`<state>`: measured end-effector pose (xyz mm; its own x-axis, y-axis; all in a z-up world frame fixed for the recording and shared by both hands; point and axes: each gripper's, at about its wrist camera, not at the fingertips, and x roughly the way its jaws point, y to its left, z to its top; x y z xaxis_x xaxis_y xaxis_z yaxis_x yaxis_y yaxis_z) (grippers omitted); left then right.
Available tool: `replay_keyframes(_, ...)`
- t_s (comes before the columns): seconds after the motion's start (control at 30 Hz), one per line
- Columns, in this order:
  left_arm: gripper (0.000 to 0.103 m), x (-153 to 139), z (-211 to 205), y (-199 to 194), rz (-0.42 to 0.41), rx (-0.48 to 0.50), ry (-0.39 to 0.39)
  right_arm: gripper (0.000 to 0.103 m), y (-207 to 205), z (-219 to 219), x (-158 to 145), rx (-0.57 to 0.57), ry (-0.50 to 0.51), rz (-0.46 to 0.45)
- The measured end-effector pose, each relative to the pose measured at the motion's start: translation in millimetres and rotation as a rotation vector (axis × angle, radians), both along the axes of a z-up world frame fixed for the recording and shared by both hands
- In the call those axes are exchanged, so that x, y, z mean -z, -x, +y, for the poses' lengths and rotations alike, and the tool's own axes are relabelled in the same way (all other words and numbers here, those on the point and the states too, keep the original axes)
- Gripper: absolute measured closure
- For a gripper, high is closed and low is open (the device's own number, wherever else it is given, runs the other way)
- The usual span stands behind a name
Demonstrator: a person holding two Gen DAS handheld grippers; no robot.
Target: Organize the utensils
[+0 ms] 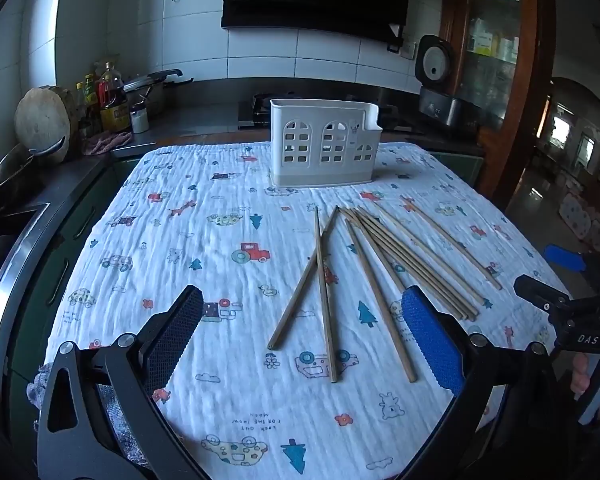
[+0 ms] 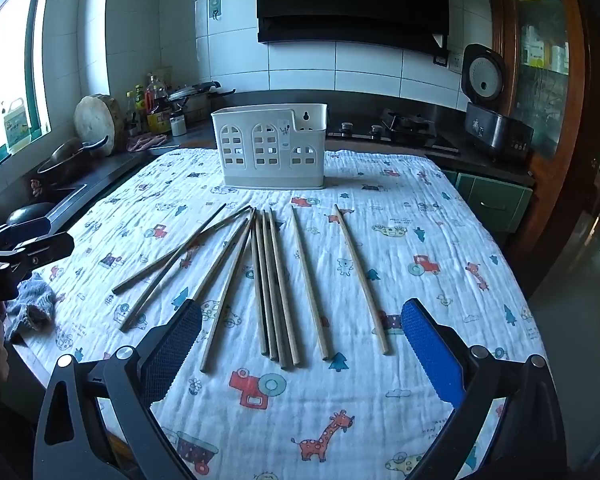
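Chopsticks (image 2: pixel 276 280) loose on cloth (image 2: pixel 440 208), holder (image 2: pixel 272 148) beyond, empty-looking.
Both grippers, left (image 1: pixel 302 336) and right (image 2: pixel 300 344), spread wide, holding nothing; sticks lie just ahead. Pinch one mid-length, avoid neighbours.

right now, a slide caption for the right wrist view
Open right tool above wooden chopsticks before a white utensil holder.

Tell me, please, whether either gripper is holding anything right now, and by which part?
Nothing is held: the left gripper and right gripper are both open above the chopsticks.

Chopsticks (image 2: pixel 276 280) lie on cloth (image 2: pixel 440 216), in front of holder (image 2: pixel 270 148).
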<state>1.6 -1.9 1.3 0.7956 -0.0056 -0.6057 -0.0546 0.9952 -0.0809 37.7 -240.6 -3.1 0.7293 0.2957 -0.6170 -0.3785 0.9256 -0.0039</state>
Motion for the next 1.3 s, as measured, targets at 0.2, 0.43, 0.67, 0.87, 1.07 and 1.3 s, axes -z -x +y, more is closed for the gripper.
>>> replay_keyframes(0.2,0.005,2,-2,-3,0.006,0.012,-0.002,0.006,0,1,2,-0.001,-0.001,0.001)
replay_keyframes(0.43,0.005,5,-5,-3,0.006,0.025,0.006,0.006,-1,1,4,-0.006,-0.005,0.005)
replay_keyframes(0.67,0.005,7,-6,-4,0.006,0.029,0.006,0.006,-2,1,4,-0.007,-0.007,0.006)
replay_keyframes(0.87,0.005,8,-7,-5,0.007,0.035,0.007,0.006,-2,1,5,-0.009,-0.004,0.008)
replay_keyframes(1.07,0.005,9,-9,-6,0.010,0.035,0.006,0.006,-5,0,6,-0.013,-0.008,0.007)
replay_keyframes(1.3,0.005,11,-8,-8,0.011,0.033,0.010,0.006,-8,-1,9,-0.009,-0.006,0.013)
